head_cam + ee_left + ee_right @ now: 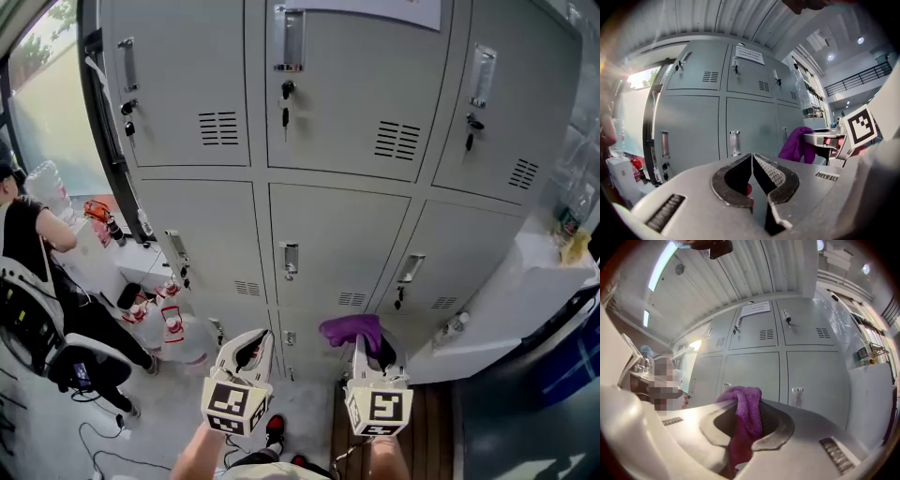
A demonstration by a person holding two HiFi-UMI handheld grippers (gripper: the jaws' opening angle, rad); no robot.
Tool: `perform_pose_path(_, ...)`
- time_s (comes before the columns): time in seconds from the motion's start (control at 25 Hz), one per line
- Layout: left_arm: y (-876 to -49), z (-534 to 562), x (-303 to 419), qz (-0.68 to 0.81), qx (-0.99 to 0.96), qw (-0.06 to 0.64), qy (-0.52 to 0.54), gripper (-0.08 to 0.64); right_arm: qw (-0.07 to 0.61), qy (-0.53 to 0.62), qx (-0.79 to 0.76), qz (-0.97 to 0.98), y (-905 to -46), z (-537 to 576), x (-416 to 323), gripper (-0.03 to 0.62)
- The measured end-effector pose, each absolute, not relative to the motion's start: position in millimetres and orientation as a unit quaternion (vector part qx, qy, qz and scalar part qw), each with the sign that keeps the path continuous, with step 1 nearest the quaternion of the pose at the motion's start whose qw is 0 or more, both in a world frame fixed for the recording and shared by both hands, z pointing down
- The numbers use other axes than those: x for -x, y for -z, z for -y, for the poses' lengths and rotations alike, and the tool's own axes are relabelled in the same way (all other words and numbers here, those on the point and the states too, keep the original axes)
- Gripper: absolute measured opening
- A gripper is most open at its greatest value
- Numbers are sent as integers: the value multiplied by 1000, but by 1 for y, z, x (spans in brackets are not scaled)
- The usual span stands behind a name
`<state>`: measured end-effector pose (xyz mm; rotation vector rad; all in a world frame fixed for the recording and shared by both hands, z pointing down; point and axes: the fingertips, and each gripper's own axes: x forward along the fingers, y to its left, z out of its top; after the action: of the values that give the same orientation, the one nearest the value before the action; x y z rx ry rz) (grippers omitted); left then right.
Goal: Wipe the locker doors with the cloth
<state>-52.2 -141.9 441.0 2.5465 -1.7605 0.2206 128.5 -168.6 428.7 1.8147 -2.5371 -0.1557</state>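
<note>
Grey metal lockers (328, 234) (717, 117) (787, 366) fill the wall ahead, three columns wide with handles, keys and vent slots. A purple cloth (352, 329) (745, 413) (797, 144) hangs from my right gripper (367, 349) (747, 420), which is shut on it and held just short of the lower middle doors. My left gripper (251, 349) (752, 176) is beside it to the left, jaws shut with nothing between them, also pointing at the lockers.
A seated person (33, 272) in black is at the left by a window, with water jugs (178, 333) and bottles on the floor near the left lockers. A white counter (534, 281) stands at the right of the lockers. Cables lie on the floor.
</note>
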Motion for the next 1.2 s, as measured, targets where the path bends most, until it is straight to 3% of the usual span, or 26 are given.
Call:
perform_pose_path(0.52,-459,62,54,581,-810,30,-75,32,26,32,-565,824,-456,77,-127,67)
perform_pose_path(1.2,-464,35,60,587,-806,30,-75,32,38,32,-556,830,-467,50,-114,67)
